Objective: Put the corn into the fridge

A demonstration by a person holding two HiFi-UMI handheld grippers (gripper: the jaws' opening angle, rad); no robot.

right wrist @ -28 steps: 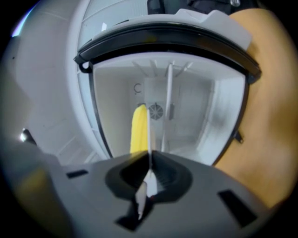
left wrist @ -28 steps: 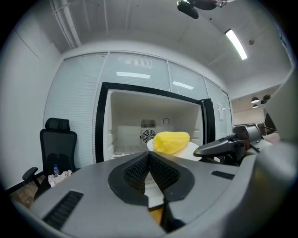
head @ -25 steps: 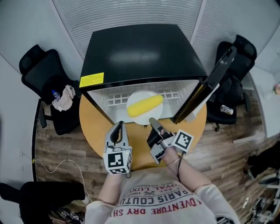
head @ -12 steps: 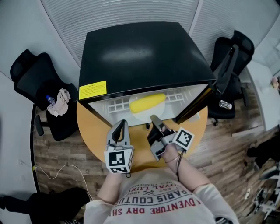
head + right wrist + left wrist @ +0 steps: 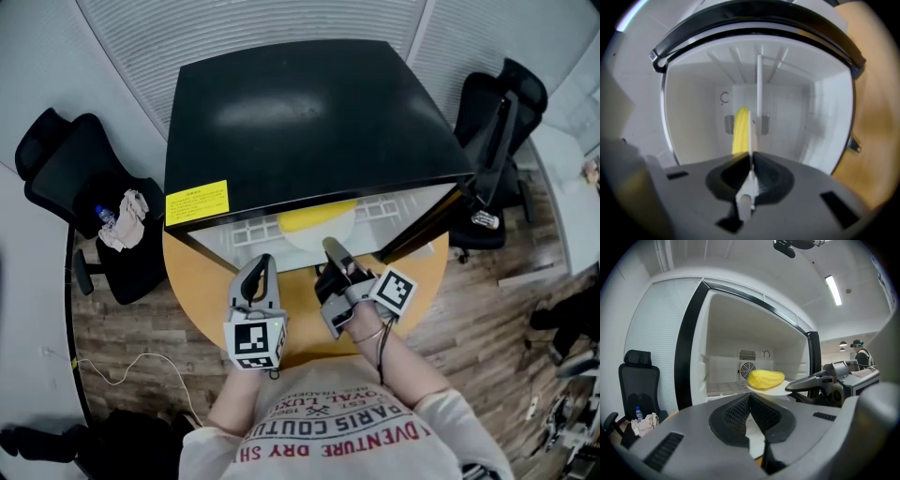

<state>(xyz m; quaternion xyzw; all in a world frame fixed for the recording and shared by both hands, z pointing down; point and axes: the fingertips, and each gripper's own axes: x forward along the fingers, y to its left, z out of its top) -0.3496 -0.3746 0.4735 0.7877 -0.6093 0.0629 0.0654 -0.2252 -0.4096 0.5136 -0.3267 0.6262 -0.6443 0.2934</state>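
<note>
A yellow corn cob lies on a white plate, just inside the open black-topped fridge. My right gripper is shut on the plate's near rim. The right gripper view shows the plate edge-on between the shut jaws of that gripper, with the corn to its left. My left gripper hovers shut and empty over the table, left of the plate. The left gripper view looks past the left gripper at the corn on the plate.
The fridge stands on a round wooden table; its door swings open to the right. Black office chairs stand at the left and right. A bottle and cloth lie on the left chair. A can lies on the floor.
The right gripper has carried the plate with the corn farther into the fridge; less of the corn shows under the fridge top. The left gripper has hardly moved.
</note>
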